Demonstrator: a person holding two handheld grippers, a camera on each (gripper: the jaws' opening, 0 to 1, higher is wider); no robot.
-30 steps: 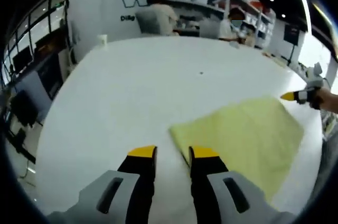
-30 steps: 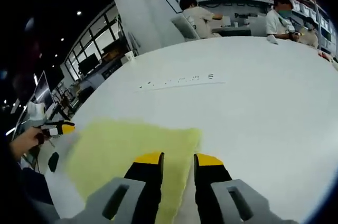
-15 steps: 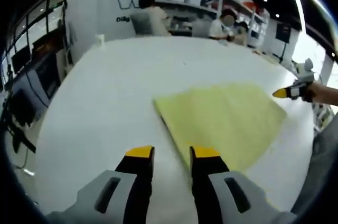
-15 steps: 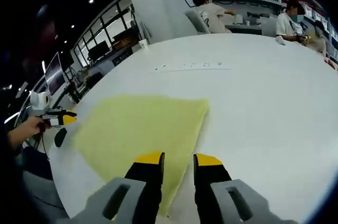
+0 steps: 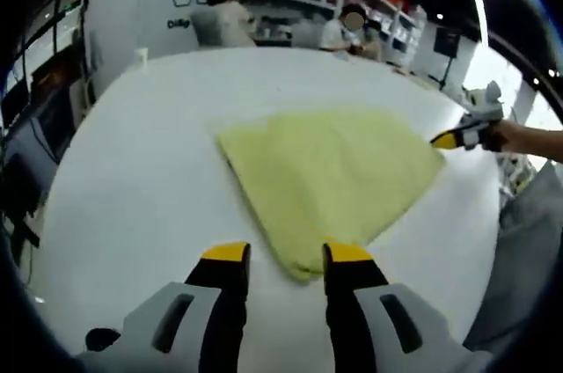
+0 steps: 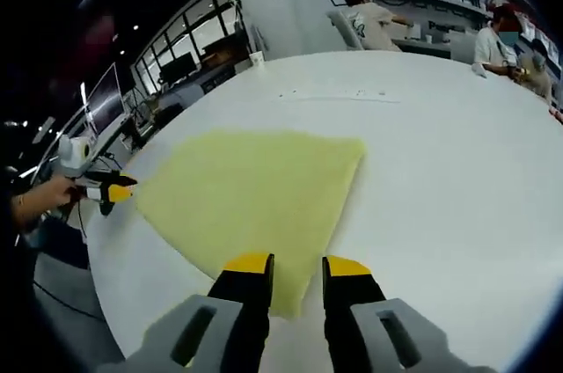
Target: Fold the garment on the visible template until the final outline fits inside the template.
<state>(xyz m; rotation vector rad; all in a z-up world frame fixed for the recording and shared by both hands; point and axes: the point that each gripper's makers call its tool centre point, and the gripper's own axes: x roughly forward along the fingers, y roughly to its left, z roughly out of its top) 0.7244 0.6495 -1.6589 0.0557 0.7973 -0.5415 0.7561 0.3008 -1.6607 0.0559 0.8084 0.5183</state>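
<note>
Left gripper view: left tool (image 5: 280, 257) is hovering above the near corner of the yellow cloth (image 5: 330, 175), jaws parted by a narrow gap and gripping nothing. The cloth is lying flat on the white desk (image 5: 141, 162), already folded into a compact four-sided shape; the nearest corner is sitting just beyond the jaw tips, slightly toward the right jaw. Across the cloth, the right tool (image 5: 450, 137) is pointing in at the far corner, carried by a hand (image 5: 506, 134) with the forearm reaching in from the right edge.

Right gripper view: right tool (image 6: 295, 264) is likewise poised over its own near corner of the cloth (image 6: 255, 193), jaws narrowly apart, empty. The left tool (image 6: 113, 190) is entering from the left, held low and level at the cloth's pointed end.

Judgement: both tools are standing at opposite corners, probably to check or start a further fold. No template outline is discernible on the desk, so fit cannot be confirmed.
</note>
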